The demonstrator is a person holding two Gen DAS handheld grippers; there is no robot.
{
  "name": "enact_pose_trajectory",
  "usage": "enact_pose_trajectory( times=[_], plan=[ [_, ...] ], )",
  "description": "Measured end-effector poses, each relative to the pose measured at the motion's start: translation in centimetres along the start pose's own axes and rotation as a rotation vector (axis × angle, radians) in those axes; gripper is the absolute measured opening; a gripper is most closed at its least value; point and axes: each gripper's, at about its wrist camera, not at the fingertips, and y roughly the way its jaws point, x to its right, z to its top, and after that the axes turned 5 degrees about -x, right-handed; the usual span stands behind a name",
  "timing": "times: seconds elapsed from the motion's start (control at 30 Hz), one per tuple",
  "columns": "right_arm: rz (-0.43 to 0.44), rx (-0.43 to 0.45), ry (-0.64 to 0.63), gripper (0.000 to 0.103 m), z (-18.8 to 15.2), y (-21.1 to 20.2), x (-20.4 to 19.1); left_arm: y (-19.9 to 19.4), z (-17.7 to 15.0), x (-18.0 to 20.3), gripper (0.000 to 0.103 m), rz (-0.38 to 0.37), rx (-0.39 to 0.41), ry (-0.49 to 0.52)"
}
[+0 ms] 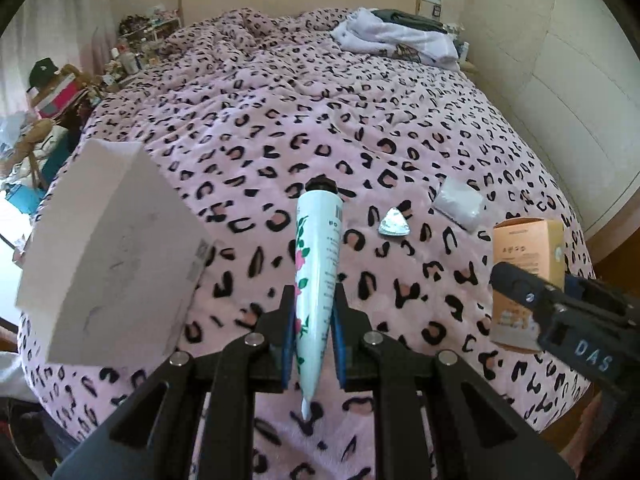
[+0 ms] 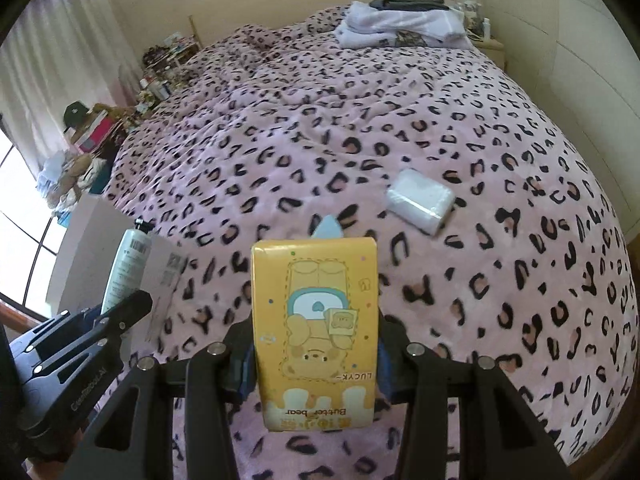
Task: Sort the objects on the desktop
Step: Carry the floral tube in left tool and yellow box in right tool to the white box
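Note:
My left gripper (image 1: 313, 300) is shut on a white tube with a floral print and black cap (image 1: 318, 256), held above the leopard-print blanket (image 1: 320, 120); the tube also shows in the right wrist view (image 2: 126, 268). My right gripper (image 2: 316, 332) is shut on a yellow bear-print box (image 2: 316, 332), which shows at the right of the left wrist view (image 1: 524, 280). A small silver triangular piece (image 1: 394, 226) and a white plastic packet (image 1: 458, 202) lie on the blanket; the packet also shows in the right wrist view (image 2: 420, 200).
A large white box (image 1: 112, 252) stands at the bed's left edge. Folded clothes (image 1: 400, 36) lie at the far end. A cluttered shelf and bags (image 1: 60, 96) sit left of the bed. A wall (image 1: 560, 80) runs along the right.

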Motion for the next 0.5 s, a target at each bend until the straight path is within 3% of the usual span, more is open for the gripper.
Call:
enact_pose_trajectory(
  times=[0.5],
  plan=[
    [0.015, -0.025, -0.120, 0.046, -1.8, -0.1, -7.8, -4.1, -3.6, -5.4, 0.016, 0.058, 0.028, -0.095]
  ],
)
